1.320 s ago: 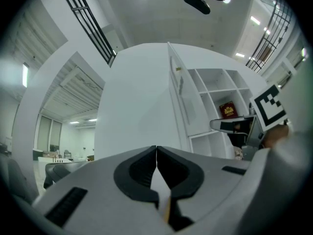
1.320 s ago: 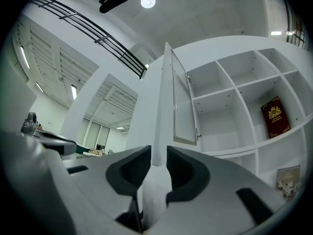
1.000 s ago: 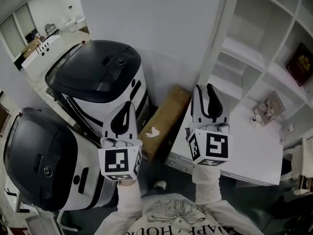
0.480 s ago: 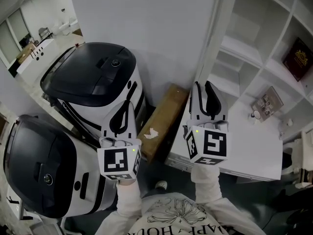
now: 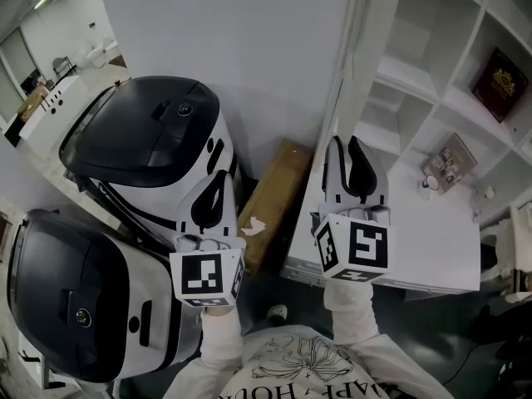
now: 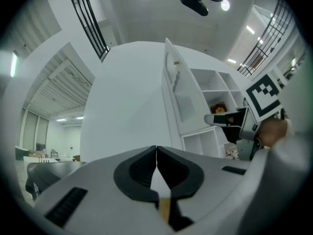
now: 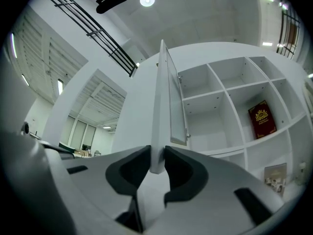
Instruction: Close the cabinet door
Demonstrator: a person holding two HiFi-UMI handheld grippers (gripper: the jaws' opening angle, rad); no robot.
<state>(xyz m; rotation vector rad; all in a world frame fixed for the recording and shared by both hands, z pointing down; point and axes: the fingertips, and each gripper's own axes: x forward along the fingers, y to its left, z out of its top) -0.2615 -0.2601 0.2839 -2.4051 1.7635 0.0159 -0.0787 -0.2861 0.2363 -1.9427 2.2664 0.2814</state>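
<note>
Against the frame a second ago, the head view has swung slightly. The white cabinet [image 5: 440,98] sits a little higher in the frame. The rear black-topped machine [image 5: 141,131] and the near machine [image 5: 66,293] lie further toward the left edge. The cabinet door [image 5: 357,56] stands open as before, edge-on to the person, beside the grey wall. The right gripper [image 5: 346,146] has kept its place at that edge, but its fingers have drawn in and are closing. The door's edge is between them, with both pads against its faces. The left gripper [image 5: 223,177] has barely shifted and hangs over the near machine.

Only the head view shows the two machines, the cardboard box [image 5: 270,202] on the floor between them and the cabinet, and the picture frame [image 5: 449,163] on the cabinet's low ledge. Only the right gripper view shows the door pinched from below and its inner face turned toward the open compartments. One of these holds a red book [image 7: 262,119]. The left gripper view shows its own fingers shut together on nothing. It alone catches the right gripper from the side, at the door.
</note>
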